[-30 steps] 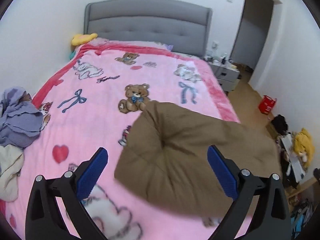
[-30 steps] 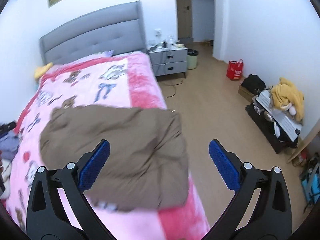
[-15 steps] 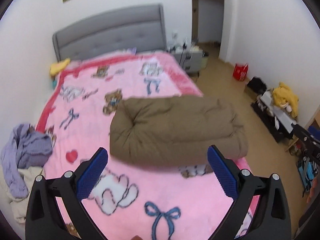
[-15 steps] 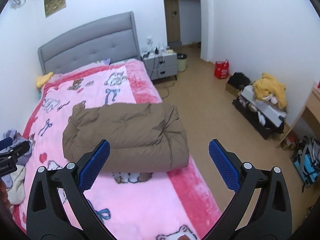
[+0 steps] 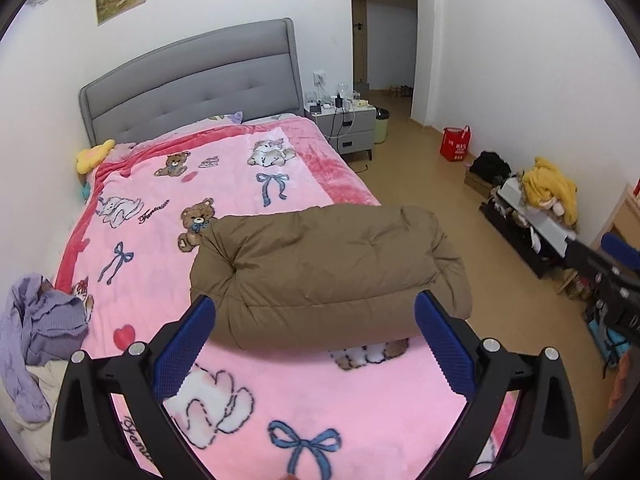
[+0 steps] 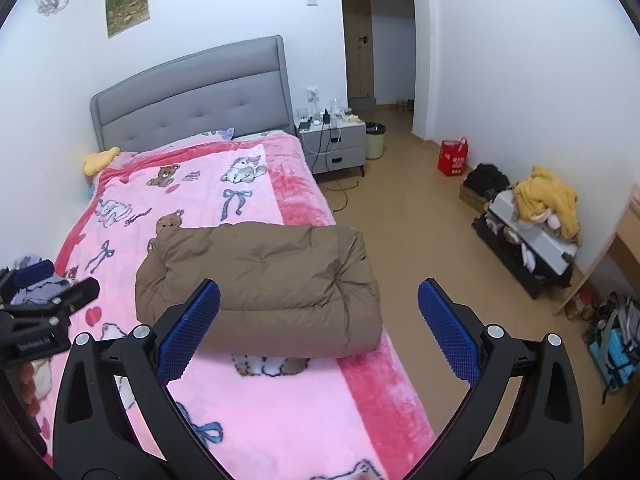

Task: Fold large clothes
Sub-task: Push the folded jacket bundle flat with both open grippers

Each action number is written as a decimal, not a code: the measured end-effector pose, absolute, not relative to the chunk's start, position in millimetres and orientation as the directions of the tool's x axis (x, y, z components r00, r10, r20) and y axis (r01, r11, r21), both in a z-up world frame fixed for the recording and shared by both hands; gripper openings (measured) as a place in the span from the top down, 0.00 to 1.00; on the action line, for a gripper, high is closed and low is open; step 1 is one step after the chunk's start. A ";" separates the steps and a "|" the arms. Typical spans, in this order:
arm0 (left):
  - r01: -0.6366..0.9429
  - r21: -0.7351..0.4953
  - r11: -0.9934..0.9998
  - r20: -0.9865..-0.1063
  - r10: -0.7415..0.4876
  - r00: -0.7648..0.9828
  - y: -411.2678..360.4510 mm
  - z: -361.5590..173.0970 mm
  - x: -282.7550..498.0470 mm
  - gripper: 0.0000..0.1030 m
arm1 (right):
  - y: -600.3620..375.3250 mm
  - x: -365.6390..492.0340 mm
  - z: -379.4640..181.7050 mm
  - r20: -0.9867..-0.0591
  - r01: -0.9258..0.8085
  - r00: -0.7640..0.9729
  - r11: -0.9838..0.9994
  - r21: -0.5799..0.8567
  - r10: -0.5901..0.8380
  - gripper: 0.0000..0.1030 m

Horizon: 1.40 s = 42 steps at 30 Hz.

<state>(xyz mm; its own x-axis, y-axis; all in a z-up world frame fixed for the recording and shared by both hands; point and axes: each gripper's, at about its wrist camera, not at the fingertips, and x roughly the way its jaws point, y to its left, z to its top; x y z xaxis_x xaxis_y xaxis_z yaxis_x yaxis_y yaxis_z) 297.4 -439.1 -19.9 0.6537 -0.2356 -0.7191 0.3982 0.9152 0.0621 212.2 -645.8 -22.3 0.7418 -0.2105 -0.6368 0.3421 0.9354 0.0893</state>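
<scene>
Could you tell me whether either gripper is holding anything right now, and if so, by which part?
Nothing is held. The left gripper and right gripper both have open jaws, and the folded brown jacket lies free on the bed.

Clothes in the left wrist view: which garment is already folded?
The brown puffer jacket, a neat bundle mid-bed; the purple garment and cream one lie crumpled at the edge.

The folded coat [image 5: 328,268] lies on the bed [image 5: 280,392] near its right edge, ahead of my left gripper [image 5: 316,344] and my right gripper [image 6: 318,330], both held above the bed with nothing between the fingers. A heap of clothes [image 5: 36,320] sits at the bed's left edge. The headboard [image 5: 192,92] stands behind, the nightstand [image 5: 348,128] to its right.
</scene>
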 end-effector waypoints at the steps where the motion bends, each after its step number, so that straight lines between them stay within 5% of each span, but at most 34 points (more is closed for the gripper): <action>1: 0.406 0.065 0.912 -0.716 -0.241 0.655 -438.5 -27.2 304.9 0.05 | -646.9 216.0 -26.0 -0.645 0.343 0.738 0.934 0.103 -0.200 0.08; 5: 0.425 0.100 0.899 -0.679 -0.251 0.690 -434.0 -60.0 350.7 0.05 | -654.3 248.9 -48.1 -0.686 0.322 0.716 0.934 0.157 -0.131 0.08; 10: 0.516 0.000 0.856 -0.785 -0.320 0.531 -431.4 -114.7 460.8 0.05 | -659.6 307.9 -91.2 -0.732 0.270 0.677 0.952 0.147 -0.079 0.08; 17: 0.568 0.032 0.822 -0.856 -0.271 0.441 -410.2 -185.1 592.3 0.05 | -639.0 383.4 -171.5 -0.776 0.155 0.630 0.984 0.091 -0.027 0.08; 27: 0.593 -0.039 0.804 -0.941 -0.229 0.249 -434.0 -282.3 665.0 0.04 | -650.7 430.2 -284.5 -0.908 0.200 0.418 0.977 0.071 -0.019 0.08; 35: 0.603 -0.160 0.781 -0.955 -0.277 0.106 -424.3 -294.5 693.9 0.04 | -655.5 437.8 -301.8 -0.926 0.190 0.376 0.975 0.118 0.038 0.08; 39: 0.703 -0.101 0.704 -0.907 -0.356 0.226 -400.1 -252.2 665.6 0.05 | -657.8 415.6 -250.6 -0.806 0.127 0.584 0.969 0.211 0.099 0.08; 42: 0.698 -0.263 0.666 -0.836 -0.518 0.179 -368.5 -232.2 629.6 0.05 | -659.8 429.6 -227.6 -0.739 0.089 0.658 0.961 0.263 0.142 0.08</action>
<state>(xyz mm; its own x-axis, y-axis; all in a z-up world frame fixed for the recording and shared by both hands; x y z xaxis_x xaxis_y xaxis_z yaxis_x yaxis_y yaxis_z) 629.6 -368.5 -232.2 0.1792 -0.5182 -0.8363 0.6985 0.6657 -0.2628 429.6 -659.8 -227.6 0.6584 0.1419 -0.7392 0.0885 0.9606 0.2633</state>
